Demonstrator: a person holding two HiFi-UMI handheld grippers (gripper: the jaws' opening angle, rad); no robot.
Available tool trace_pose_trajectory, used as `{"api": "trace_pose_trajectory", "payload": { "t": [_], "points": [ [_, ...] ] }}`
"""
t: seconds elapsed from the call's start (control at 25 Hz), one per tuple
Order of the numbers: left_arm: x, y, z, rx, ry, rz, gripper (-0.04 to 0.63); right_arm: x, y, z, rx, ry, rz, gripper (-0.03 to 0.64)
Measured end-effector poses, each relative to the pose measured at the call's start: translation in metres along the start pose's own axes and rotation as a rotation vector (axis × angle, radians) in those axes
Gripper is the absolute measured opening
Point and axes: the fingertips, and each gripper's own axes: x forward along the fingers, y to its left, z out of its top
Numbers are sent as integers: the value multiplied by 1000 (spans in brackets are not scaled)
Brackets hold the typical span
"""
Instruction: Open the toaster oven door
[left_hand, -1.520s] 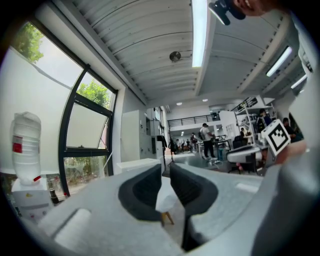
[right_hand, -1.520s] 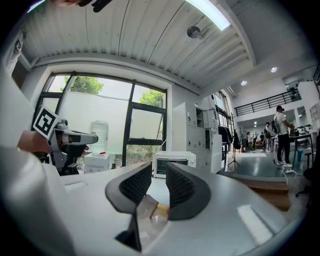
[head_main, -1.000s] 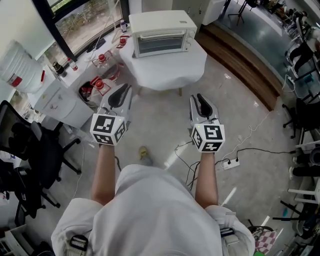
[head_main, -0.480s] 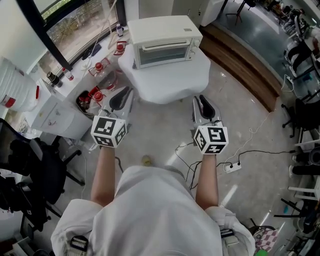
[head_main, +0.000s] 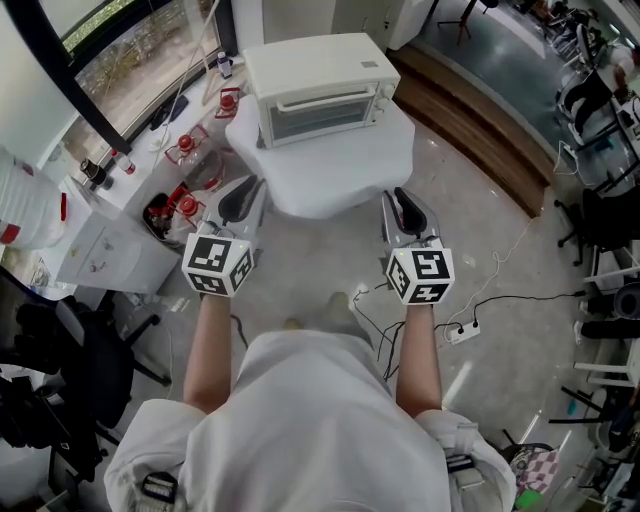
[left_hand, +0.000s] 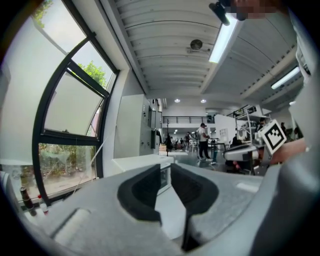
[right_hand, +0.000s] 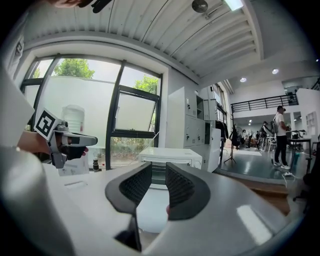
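The toaster oven (head_main: 318, 88) is set on the far part of a small table (head_main: 345, 178), with its door turned toward the near side. The left gripper (head_main: 238, 198) and the right gripper (head_main: 404, 208) are held side by side at the table's near edge, apart from the oven. Bottles (head_main: 185, 150) are crowded left of the table, beside the window (head_main: 120, 60). A wooden step (head_main: 480, 125) is found to the right, and a power strip (head_main: 462, 331) lies on the floor at near right.

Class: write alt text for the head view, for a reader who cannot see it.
From above, a person holds the left gripper and right gripper, both empty, short of a closed white box-shaped toaster oven on a white-draped table.
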Motion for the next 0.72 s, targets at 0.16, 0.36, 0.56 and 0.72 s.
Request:
{"api": "trace_pose_trajectory", "payload": {
  "t": [0.16,0.36,0.56,0.72],
  "points": [
    [17,13,0,-6,-5,3,60,20,-1,-1,-7,11,27,74],
    [50,18,-1,-5,1,10,60,53,-20,5,-36,25,93,75],
    [93,29,-8,-28,16,31,60,91,-51,7,-28,31,110,75],
    [134,38,-11,-40,27,52,60,127,-77,2,-82,57,133,75]
  ]
}}
